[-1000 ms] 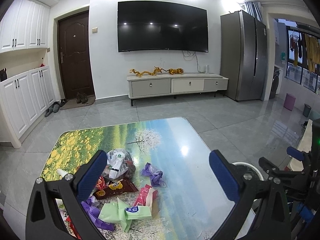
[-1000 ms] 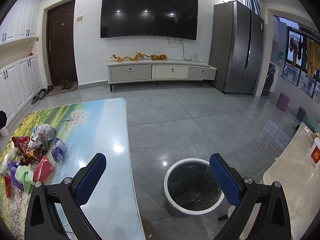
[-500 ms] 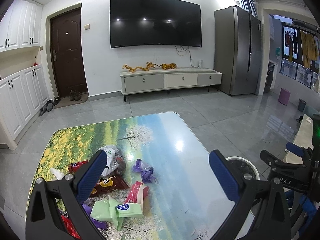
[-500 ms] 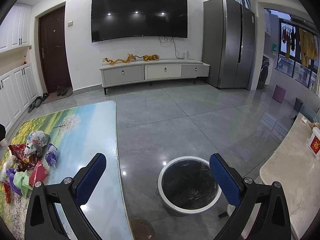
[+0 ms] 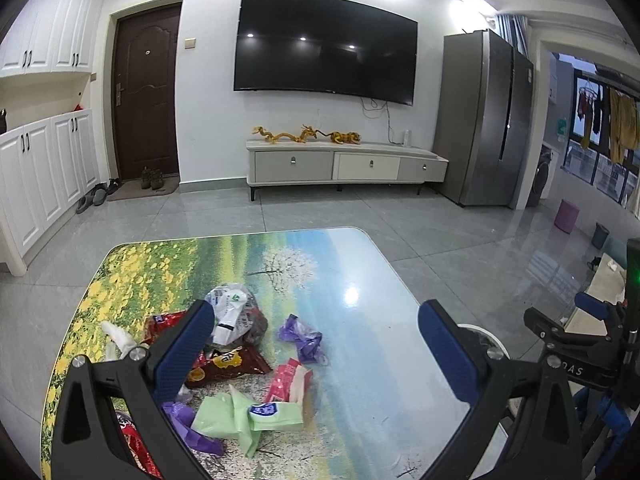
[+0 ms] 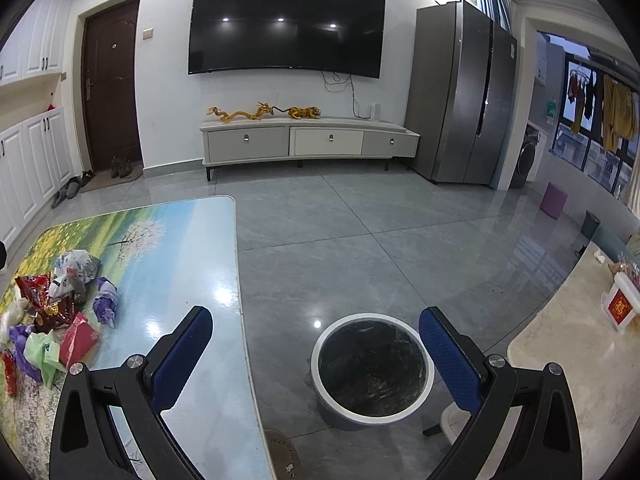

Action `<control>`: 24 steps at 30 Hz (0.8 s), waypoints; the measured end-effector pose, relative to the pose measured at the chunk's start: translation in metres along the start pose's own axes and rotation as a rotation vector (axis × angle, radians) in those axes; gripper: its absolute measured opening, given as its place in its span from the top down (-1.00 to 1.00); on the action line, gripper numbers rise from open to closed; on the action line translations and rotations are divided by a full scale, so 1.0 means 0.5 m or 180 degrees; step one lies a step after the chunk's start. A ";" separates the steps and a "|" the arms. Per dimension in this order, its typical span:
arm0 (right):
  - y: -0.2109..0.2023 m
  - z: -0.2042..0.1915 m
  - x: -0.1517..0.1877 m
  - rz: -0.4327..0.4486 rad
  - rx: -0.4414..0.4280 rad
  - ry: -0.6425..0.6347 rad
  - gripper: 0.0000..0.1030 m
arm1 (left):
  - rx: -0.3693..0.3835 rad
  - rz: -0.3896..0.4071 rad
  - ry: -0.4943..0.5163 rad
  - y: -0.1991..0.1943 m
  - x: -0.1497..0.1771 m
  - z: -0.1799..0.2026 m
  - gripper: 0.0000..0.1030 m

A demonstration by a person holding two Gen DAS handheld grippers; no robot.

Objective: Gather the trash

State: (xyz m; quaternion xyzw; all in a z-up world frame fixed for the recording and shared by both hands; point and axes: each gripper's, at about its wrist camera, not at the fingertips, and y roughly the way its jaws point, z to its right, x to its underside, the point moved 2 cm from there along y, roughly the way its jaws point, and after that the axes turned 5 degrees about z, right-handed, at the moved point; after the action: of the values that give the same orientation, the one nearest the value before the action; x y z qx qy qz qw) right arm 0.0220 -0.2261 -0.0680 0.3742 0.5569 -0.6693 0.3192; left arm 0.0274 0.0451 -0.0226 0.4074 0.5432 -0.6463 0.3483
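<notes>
A heap of wrappers lies on the landscape-printed table (image 5: 360,272): a clear plastic bag (image 5: 232,312), a purple wrapper (image 5: 304,336), a brown snack packet (image 5: 232,364), a pink pack (image 5: 288,380) and a green wrapper (image 5: 256,420). My left gripper (image 5: 316,344) hangs open above the heap, holding nothing. The right wrist view has the same trash heap (image 6: 60,312) at the far left. My right gripper (image 6: 316,348) is open and empty over the floor, with the white-rimmed bin (image 6: 372,368) lined in black just below its fingers.
The table's right edge (image 6: 240,300) runs beside the bin. A marble counter (image 6: 580,360) with a red-labelled tub (image 6: 620,304) stands at the right. Beyond lie grey tiled floor, a TV cabinet (image 5: 344,164), a fridge (image 5: 484,120) and a small purple stool (image 5: 566,214).
Both cameras have shifted a little; in the left view the trash heap sits slightly further right than half a second ago. Both grippers stayed open and empty.
</notes>
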 end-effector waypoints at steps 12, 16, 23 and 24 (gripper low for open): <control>0.000 -0.099 -0.021 -0.0030 -0.0111 -0.0323 -1.00 | -0.0242 -0.0010 -0.0355 -0.003 0.022 -0.155 -0.99; 0.012 -0.147 -0.024 -0.0080 -0.0330 -0.0392 -1.00 | -0.0474 -0.0075 -0.0383 -0.001 0.045 -0.241 -0.99; 0.054 -0.250 -0.014 -0.0354 -0.0999 -0.0471 -1.00 | -0.0871 -0.0462 -0.0376 0.020 0.119 -0.404 -0.98; 0.062 -0.261 -0.012 -0.0408 -0.1098 -0.0454 -1.00 | -0.0878 -0.0499 -0.0376 0.023 0.128 -0.416 -0.98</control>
State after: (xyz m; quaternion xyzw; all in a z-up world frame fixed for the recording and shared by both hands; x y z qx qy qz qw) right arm 0.0700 -0.1029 -0.0916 0.2294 0.6620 -0.6077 0.3740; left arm 0.0415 0.2477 -0.1016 0.2734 0.6354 -0.6136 0.3808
